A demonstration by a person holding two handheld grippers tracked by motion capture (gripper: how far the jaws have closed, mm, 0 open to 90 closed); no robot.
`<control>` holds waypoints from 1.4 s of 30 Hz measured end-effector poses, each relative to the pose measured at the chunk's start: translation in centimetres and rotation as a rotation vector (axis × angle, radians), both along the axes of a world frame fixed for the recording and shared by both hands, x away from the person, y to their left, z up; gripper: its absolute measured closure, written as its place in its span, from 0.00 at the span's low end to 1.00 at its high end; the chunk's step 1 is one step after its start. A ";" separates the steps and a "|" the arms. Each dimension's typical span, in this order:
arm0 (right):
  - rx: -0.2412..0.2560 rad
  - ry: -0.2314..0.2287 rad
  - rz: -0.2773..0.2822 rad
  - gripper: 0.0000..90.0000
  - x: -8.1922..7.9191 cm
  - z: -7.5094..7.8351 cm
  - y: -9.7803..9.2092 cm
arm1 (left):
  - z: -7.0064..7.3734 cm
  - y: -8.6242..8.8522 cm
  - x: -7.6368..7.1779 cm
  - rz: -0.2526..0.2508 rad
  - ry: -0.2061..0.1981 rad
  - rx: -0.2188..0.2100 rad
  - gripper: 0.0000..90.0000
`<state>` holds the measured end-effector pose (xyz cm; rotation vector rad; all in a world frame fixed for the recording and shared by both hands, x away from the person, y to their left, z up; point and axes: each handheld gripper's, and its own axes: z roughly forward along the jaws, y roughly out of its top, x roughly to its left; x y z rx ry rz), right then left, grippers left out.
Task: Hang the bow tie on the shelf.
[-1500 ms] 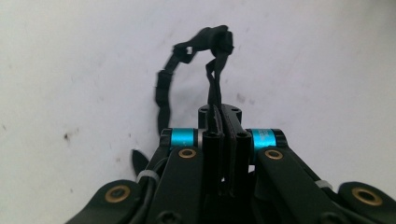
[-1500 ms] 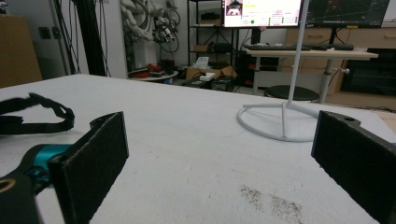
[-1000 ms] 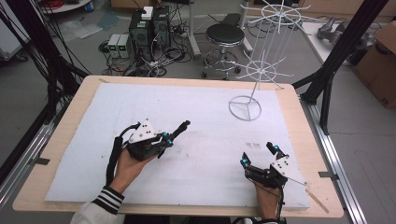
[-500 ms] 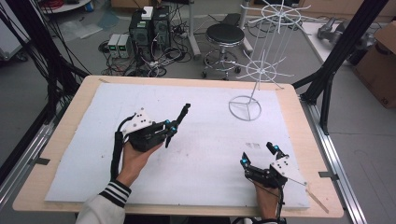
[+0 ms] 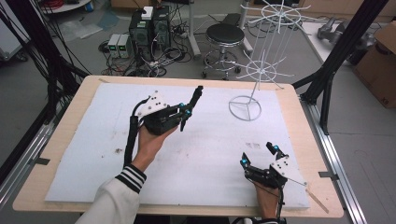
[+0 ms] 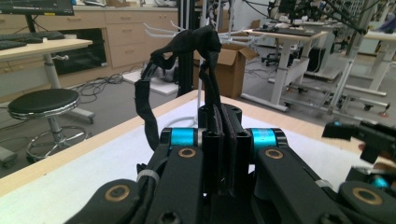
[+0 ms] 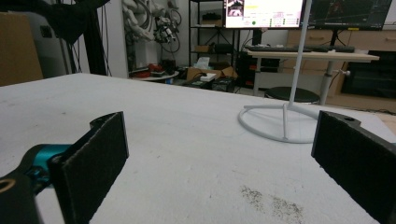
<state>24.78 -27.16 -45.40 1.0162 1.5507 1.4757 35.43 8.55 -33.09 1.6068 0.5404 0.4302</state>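
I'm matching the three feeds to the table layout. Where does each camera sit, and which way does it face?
High view: above the person's side, facing forward and down on the table; forearms, left gripper, right gripper.
Left gripper view: on the left gripper, jaws shut on a black strap.
Right gripper view: low, open jaws.
Shared: white rack.

A white wire rack (image 5: 254,74) stands at the counter's (image 5: 60,140) far right corner. Beyond the counter, a black stool (image 5: 225,35) sits left of the rack, computers (image 5: 147,28) farther left.

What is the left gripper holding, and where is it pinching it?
The left gripper pinches a black strap by one end; the rest loops above its jaws. The right gripper holds nothing.
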 end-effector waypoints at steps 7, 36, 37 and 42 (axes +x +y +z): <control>0.007 0.000 0.005 0.03 0.0 0.0 -0.1 | 0.7 -1.1 1.0 0.006 -0.016 -0.001 0.96; 0.024 -0.011 0.005 0.03 -0.1 -0.1 -0.2 | 4.2 -7.2 5.2 0.041 -0.025 0.026 0.97; 0.026 -0.013 0.004 0.03 -0.1 -0.1 -0.2 | 4.4 -7.3 5.3 0.043 -0.027 0.031 0.97; 0.025 -0.021 0.004 0.03 -0.1 -0.1 -0.3 | 4.6 -7.9 5.8 0.036 -0.021 0.038 0.97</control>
